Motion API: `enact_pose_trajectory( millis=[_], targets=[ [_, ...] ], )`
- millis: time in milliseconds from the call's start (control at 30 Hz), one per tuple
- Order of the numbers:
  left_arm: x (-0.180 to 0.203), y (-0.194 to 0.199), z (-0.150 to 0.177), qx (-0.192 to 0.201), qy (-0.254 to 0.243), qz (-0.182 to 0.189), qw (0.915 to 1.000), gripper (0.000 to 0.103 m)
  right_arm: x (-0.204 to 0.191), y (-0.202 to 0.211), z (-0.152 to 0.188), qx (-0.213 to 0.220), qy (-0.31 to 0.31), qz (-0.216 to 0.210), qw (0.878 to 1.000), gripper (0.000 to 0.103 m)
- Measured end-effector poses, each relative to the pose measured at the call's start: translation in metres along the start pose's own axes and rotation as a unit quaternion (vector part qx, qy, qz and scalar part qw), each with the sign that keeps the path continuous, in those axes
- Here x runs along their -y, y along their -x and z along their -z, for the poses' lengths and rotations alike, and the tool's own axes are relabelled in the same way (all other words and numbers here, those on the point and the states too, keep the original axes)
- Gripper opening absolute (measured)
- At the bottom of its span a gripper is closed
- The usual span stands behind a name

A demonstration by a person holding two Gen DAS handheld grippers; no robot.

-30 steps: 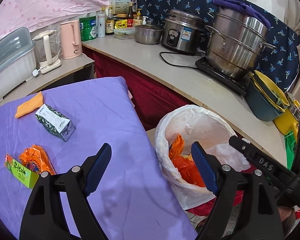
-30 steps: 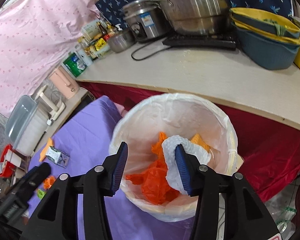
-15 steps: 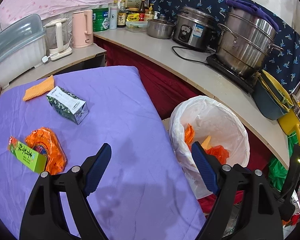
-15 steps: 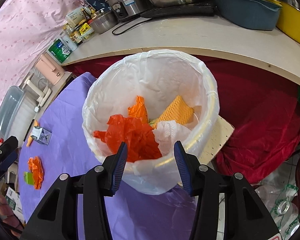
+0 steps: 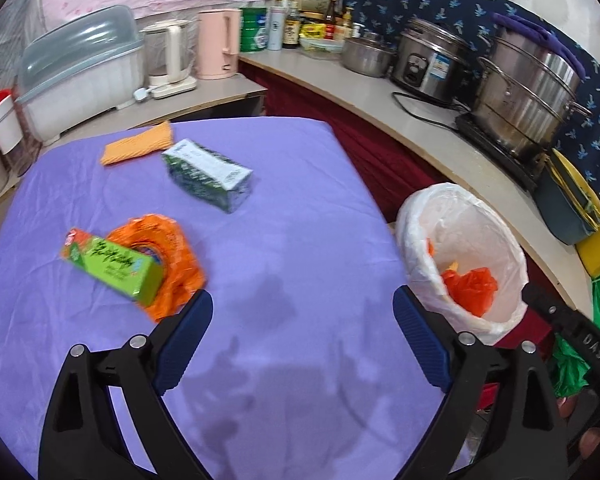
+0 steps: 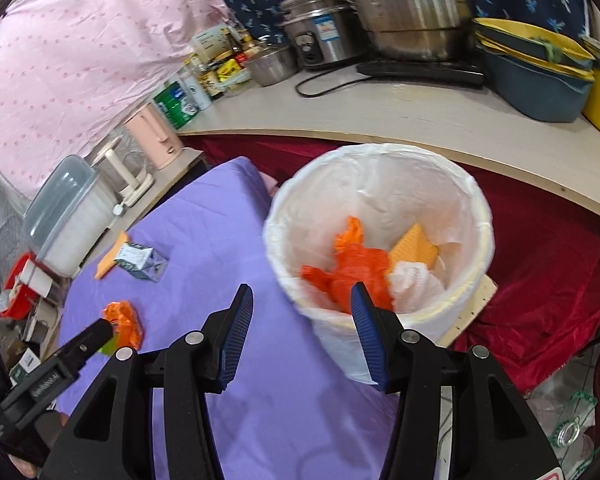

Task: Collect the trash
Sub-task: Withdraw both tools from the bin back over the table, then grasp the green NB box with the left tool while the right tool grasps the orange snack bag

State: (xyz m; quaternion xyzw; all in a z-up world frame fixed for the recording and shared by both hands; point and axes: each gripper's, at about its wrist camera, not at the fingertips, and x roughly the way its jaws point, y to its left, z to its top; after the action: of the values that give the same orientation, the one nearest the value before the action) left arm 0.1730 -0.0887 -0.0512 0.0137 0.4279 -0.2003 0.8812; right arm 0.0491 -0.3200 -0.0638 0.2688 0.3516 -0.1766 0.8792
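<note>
On the purple tablecloth [image 5: 300,240] a green box [image 5: 112,266] lies on an orange wrapper [image 5: 172,248]. Farther back are a green-and-white carton [image 5: 210,176] and an orange cloth [image 5: 138,146]. My left gripper [image 5: 302,308] hovers over bare cloth just right of the wrapper, its jaws opening with nothing between them. The white-lined bin [image 6: 476,200] stands off the table's right edge and holds an orange bag [image 6: 352,268], a yellow sponge [image 6: 414,248] and a white wad [image 6: 414,280]. My right gripper [image 6: 302,300] hangs at the bin's near left rim, jaws opening and empty.
A curved counter [image 5: 440,136] behind the bin carries steel pots [image 5: 528,96], a rice cooker [image 5: 428,68], stacked basins [image 5: 568,208], kettles [image 5: 216,44] and bottles. A lidded plastic box [image 5: 80,76] stands at the back left. Red cloth [image 6: 540,280] drapes below the counter.
The white wad beside my right finger now lies in the bin, and that gripper has drawn back toward the table. My left gripper has swung left over the table, nearer the orange wrapper, and opened wider.
</note>
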Motion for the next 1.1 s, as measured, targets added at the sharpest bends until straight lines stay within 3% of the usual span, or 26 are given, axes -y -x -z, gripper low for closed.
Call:
enact_pose_trajectory(
  millis=[433,867,1100],
  targets=[
    [-0.086,0.016,0.011,-0.001,0.049,-0.068,0.9965,0.088,-0.096,-0.021,0.021,-0.027,0.061,-0.049,0.997,0.050],
    [-0.153,0.020,0.024,-0.017,0.103,-0.088,0.9906,0.090,-0.160,-0.051,0.046,-0.064,0.105,-0.070,0.990,0.050],
    [-0.194,0.016,0.029,-0.030,0.154,-0.100,0.9824,0.090,-0.196,-0.082,0.061,-0.090,0.129,-0.081,0.984,0.050]
  ],
)
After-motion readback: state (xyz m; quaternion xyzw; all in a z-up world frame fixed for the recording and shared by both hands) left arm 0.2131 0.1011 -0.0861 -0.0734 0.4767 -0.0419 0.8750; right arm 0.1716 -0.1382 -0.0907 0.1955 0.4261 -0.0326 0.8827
